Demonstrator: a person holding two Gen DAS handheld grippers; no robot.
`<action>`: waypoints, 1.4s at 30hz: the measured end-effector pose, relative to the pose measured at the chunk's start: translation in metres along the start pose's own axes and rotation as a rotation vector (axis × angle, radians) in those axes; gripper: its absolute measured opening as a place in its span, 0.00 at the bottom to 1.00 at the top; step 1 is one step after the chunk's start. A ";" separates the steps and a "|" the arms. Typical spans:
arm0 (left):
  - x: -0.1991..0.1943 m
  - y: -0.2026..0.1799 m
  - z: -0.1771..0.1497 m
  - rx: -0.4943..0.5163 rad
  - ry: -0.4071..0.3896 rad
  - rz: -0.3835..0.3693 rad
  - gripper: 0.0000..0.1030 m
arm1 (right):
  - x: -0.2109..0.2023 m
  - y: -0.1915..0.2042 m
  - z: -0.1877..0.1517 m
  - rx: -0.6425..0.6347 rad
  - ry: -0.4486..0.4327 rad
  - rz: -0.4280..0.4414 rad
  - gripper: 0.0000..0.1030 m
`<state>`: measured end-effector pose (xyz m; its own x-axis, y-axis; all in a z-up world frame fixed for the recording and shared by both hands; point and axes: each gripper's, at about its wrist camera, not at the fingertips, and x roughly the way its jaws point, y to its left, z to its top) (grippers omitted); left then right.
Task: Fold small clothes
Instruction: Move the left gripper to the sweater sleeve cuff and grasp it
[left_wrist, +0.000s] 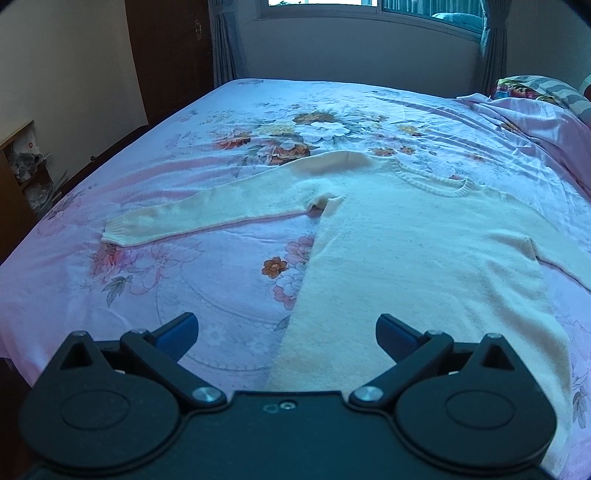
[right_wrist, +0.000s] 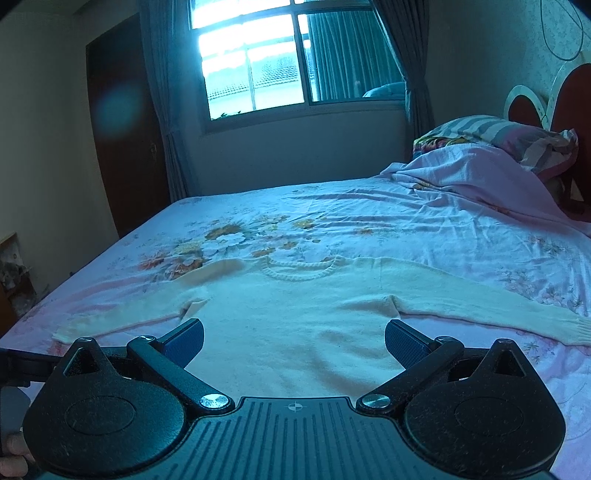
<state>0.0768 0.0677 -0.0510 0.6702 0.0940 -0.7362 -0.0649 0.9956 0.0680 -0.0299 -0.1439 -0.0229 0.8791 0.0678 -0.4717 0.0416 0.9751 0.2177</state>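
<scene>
A cream knitted sweater (right_wrist: 295, 317) lies flat on the bed (right_wrist: 424, 229), front up, both sleeves stretched out to the sides and the collar at the far end. The right tool (right_wrist: 294, 338) hovers over its lower body, fingers spread wide and holding nothing. The left tool (left_wrist: 287, 332), equally spread and empty, sits above the sweater's left edge, where knit meets the floral sheet (left_wrist: 207, 295).

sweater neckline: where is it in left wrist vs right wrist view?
Left wrist: neckline sits right of centre, above mid-height, on the far end of the sweater.
Right wrist: neckline sits at centre, just past mid-height.
Shared landmark: the orange flower print beyond the sweater's shoulder.
</scene>
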 end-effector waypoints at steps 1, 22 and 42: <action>0.004 0.002 0.002 -0.007 0.005 0.003 0.97 | 0.005 0.001 0.001 -0.003 0.003 0.001 1.00; 0.114 0.060 0.036 -0.177 0.167 0.057 0.88 | 0.102 0.002 0.003 -0.027 0.080 0.006 1.00; 0.214 0.192 0.058 -0.700 0.234 0.030 0.72 | 0.170 0.015 -0.005 -0.046 0.166 0.038 1.00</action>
<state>0.2504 0.2788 -0.1563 0.4903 0.0402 -0.8706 -0.5899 0.7506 -0.2977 0.1180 -0.1169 -0.1041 0.7890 0.1346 -0.5994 -0.0149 0.9796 0.2004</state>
